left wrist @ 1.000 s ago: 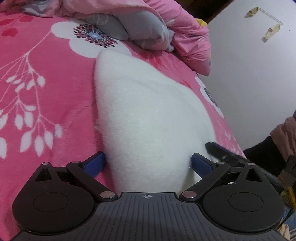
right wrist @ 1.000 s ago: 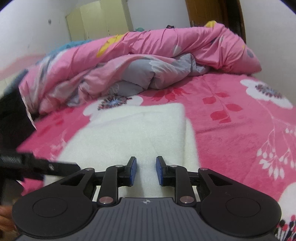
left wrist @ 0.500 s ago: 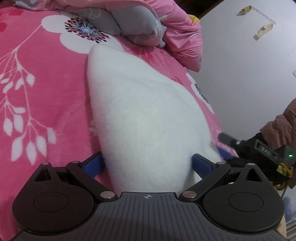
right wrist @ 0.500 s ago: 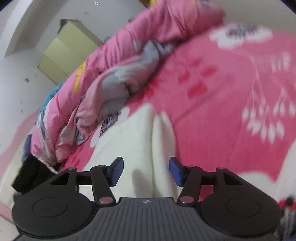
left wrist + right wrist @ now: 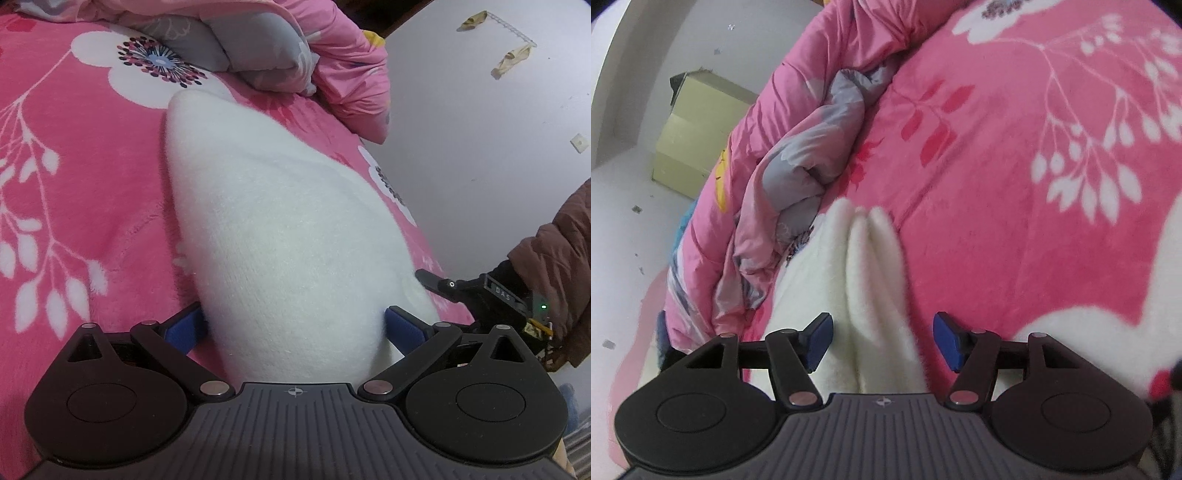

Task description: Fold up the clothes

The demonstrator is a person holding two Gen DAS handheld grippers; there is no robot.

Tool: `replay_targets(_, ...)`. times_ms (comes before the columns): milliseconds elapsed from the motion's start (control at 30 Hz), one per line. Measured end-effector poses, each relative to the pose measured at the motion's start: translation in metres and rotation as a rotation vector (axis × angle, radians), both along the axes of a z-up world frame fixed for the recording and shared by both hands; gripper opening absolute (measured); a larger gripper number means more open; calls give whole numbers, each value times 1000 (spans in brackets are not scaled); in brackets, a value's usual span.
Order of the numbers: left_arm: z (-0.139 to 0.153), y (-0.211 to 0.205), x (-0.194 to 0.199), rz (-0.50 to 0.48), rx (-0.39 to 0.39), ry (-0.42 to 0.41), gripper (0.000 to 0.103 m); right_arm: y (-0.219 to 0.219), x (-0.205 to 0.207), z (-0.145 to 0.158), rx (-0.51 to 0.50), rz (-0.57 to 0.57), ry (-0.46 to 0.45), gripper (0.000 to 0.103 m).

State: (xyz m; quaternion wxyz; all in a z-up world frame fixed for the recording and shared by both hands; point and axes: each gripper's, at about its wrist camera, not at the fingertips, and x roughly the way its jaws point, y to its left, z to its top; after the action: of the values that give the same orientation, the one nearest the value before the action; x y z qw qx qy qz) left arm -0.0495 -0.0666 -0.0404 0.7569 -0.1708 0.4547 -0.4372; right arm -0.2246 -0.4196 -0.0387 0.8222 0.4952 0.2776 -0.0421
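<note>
Meanwhile the right gripper (image 5: pixel 882 341) is opening, its pads clear of the white garment's (image 5: pixel 875 295) folded edges between them.

**Obscured and cut-off items**

The left gripper's (image 5: pixel 293 325) body is hiding the near end of the white garment (image 5: pixel 280 236). The right gripper (image 5: pixel 882 338) is covering the garment's near folds, whose edges are blurring. The picture's edge is cutting off the brown sleeve (image 5: pixel 557 258). The quilt (image 5: pixel 783 155) is concealing the cabinet's (image 5: pixel 690 129) lower part.
</note>
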Motion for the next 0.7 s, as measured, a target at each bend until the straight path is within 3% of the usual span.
replay_targets(433,-2,2,-3,-8,-13,-11,102,0,5,-2,37,24,-18,63)
replay_targets(700,-2,4,-1,-10,-25,-4,102,-7,28,-7,52,12,-34,63)
